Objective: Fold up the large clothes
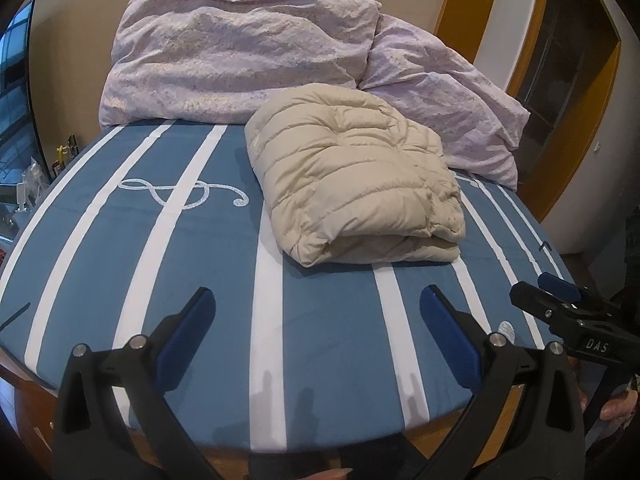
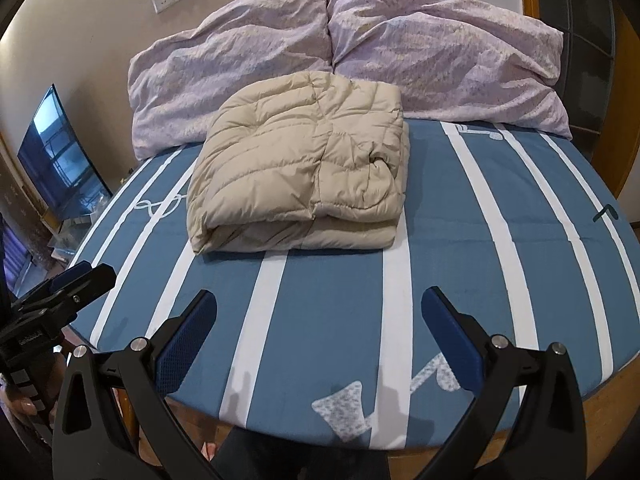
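Observation:
A beige quilted puffer jacket (image 1: 352,176) lies folded into a thick rectangle on the blue bed sheet with white stripes (image 1: 200,264); it also shows in the right wrist view (image 2: 300,172). My left gripper (image 1: 318,304) is open and empty, held over the bed's near edge, well short of the jacket. My right gripper (image 2: 320,304) is open and empty too, also near the front edge. Each gripper shows at the side of the other's view: the right one (image 1: 560,300) and the left one (image 2: 76,280).
Two lilac pillows (image 2: 340,48) lean against the wall behind the jacket. A dark TV screen (image 2: 60,160) stands left of the bed. The wooden bed frame (image 2: 608,396) runs under the sheet's near edge. A wooden door frame (image 1: 472,8) is at the right.

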Demonstrator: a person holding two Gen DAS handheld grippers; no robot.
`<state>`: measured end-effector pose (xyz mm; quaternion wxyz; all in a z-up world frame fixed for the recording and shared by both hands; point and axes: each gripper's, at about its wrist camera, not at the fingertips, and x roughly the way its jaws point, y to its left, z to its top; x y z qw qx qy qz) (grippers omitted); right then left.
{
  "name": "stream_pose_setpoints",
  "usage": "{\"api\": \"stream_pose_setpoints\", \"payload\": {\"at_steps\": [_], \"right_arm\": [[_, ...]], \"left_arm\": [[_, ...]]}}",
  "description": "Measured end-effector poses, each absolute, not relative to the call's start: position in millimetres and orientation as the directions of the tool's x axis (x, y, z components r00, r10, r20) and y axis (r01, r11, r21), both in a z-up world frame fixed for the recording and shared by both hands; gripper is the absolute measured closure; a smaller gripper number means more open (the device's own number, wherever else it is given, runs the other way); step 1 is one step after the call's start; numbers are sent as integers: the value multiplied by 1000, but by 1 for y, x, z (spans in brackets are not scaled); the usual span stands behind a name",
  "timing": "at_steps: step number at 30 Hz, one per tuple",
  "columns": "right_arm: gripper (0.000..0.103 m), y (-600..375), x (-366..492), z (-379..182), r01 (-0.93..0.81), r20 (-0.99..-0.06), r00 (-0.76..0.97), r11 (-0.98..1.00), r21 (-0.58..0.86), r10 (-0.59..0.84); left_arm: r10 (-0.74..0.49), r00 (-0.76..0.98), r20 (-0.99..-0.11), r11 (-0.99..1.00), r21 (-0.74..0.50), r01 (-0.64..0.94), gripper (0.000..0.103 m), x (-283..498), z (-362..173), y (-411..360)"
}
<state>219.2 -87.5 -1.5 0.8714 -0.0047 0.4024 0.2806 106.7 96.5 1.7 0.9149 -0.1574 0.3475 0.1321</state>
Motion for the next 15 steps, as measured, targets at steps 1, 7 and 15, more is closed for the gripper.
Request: {"api": "stream_pose_setpoints", "payload": {"at_steps": [1, 7, 15], "right_arm": [[1, -89, 218, -1, -493, -705, 514, 841, 222, 488], [1, -93, 209, 5, -509, -697, 507, 829, 234, 508], [1, -93, 205, 10, -519, -691, 510, 824, 228, 512]], "left_arm": [[128, 724, -678, 915, -201, -349, 2, 105, 2, 96], [96, 729, -678, 919, -220, -326, 2, 98, 5, 89], [83, 736, -672, 925, -222, -307, 2, 97, 7, 81]]}}
